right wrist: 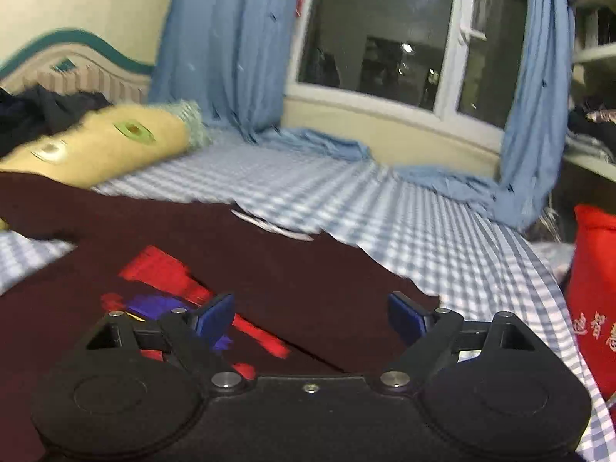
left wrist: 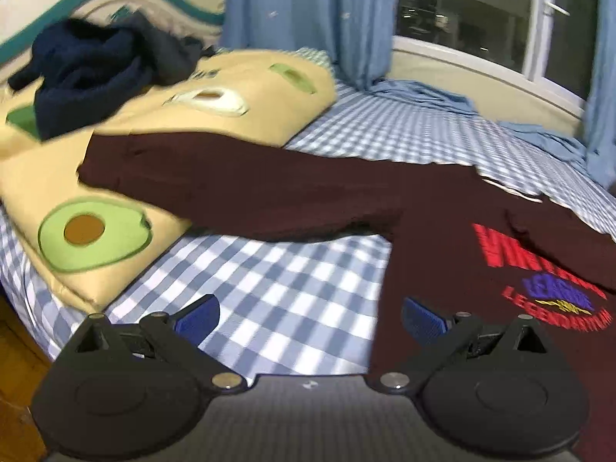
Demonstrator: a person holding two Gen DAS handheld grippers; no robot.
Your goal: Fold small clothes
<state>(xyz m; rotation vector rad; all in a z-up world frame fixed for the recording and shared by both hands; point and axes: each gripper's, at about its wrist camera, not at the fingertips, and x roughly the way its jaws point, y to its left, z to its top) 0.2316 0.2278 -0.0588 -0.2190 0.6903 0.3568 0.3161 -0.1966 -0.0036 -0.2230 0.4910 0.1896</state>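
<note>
Checked bedsheet [left wrist: 269,269] bears a maroon printed shirt [left wrist: 442,208]; left gripper [left wrist: 310,317] and right gripper [right wrist: 311,317] gape empty.

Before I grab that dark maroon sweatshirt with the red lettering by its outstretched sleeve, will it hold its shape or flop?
The dark maroon sweatshirt will probably flop: its sleeve already drapes over the avocado-print quilt and sags to the checked sheet. It looks thick, so likely heavyish, dragging rather than sliding.
</note>
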